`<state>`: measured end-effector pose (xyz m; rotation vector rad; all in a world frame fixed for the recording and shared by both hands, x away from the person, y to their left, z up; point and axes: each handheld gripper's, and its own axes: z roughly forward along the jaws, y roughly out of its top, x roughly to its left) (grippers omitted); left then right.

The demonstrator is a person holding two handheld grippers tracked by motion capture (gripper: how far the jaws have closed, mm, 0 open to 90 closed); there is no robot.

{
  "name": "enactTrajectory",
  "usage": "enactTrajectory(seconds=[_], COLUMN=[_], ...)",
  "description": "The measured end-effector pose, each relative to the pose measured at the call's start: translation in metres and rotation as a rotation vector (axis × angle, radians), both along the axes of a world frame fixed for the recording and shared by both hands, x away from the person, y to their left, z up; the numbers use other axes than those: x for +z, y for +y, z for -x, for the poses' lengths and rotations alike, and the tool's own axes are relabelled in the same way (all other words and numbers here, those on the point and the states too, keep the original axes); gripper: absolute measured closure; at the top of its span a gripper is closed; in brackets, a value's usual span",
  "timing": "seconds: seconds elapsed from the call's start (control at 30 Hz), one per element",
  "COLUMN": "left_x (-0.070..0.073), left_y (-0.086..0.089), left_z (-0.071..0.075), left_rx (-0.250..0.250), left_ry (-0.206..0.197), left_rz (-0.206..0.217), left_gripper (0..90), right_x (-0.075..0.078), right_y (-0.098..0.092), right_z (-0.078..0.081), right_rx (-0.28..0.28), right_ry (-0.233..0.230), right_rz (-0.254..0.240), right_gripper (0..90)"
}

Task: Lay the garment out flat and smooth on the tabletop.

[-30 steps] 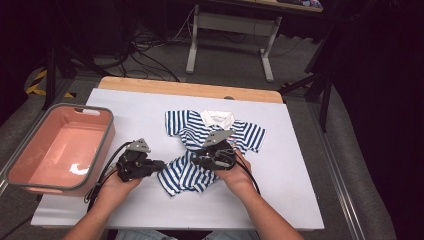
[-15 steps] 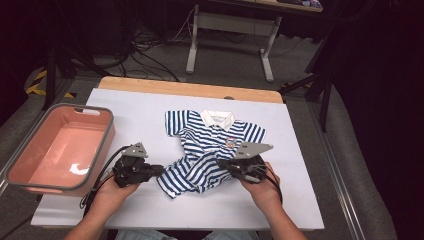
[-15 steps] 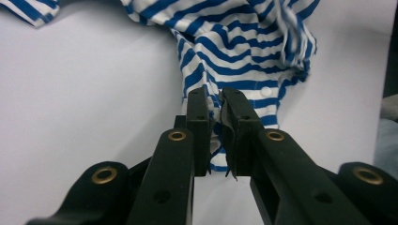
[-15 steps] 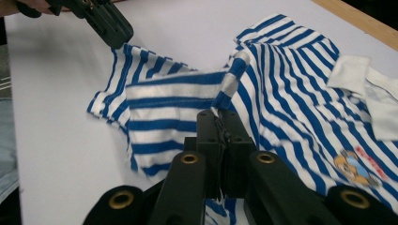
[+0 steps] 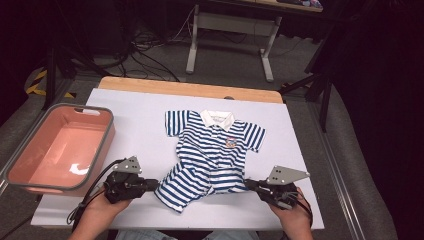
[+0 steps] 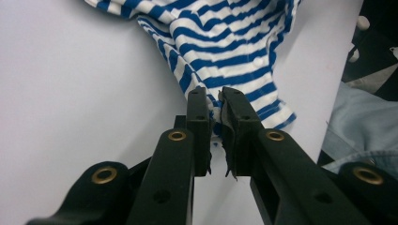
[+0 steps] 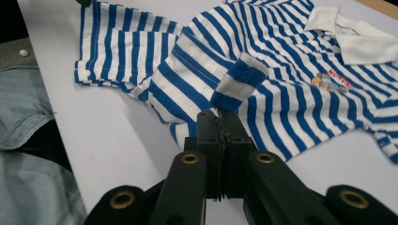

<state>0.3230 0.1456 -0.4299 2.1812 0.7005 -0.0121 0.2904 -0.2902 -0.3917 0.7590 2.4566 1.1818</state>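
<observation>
Since a second ago: right gripper (image 5: 252, 186) swung out from shirt (image 5: 215, 150) middle to hem's right corner, jaws just closed on cloth; left gripper (image 5: 150, 185) barely shifted.

High view: shirt mid-table (image 5: 140, 115), collar far, hem near, long axis running away from person; tub (image 5: 95, 150) left.

Left gripper view: jaws nearly shut, pinching hem corner (image 6: 215, 123).

Right gripper view: jaws fully clamped on folded hem (image 7: 234, 89).

Best now: pull both corners apart evenly, low, flattening the bunched hem.
</observation>
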Motion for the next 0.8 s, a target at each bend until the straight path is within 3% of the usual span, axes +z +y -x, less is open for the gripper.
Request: enactTrajectory(seconds=[0.1,0.2,0.33,0.47,0.6,0.8], left_x=[-0.003,-0.005,-0.006,-0.005,-0.003,0.004], left_y=[0.004,0.004,0.005,0.007,0.011,0.015], left_z=[0.006,0.01,0.014,0.017,0.012,0.0], left_rx=[-0.016,-0.031,-0.054,-0.062,-0.027,0.057], left_ry=[0.023,0.052,0.068,0.071,0.07,0.034], left_rz=[-0.005,-0.038,-0.07,-0.066,-0.018,0.059], left_gripper=[82.2,82.2,82.5,82.0,73.4,56.5], right_x=[-0.004,-0.009,-0.016,-0.018,-0.016,-0.006], right_y=[-0.007,-0.013,-0.02,-0.024,-0.03,-0.036], right_z=[0.007,0.013,0.018,0.022,0.02,0.015], right_rx=[-0.003,0.006,0.054,0.101,0.117,0.065], right_ry=[0.016,0.033,0.078,0.091,0.098,0.034], right_rz=[0.005,0.016,0.035,0.046,0.006,-0.056], right_gripper=[88.9,88.9,88.6,87.5,74.6,60.9])
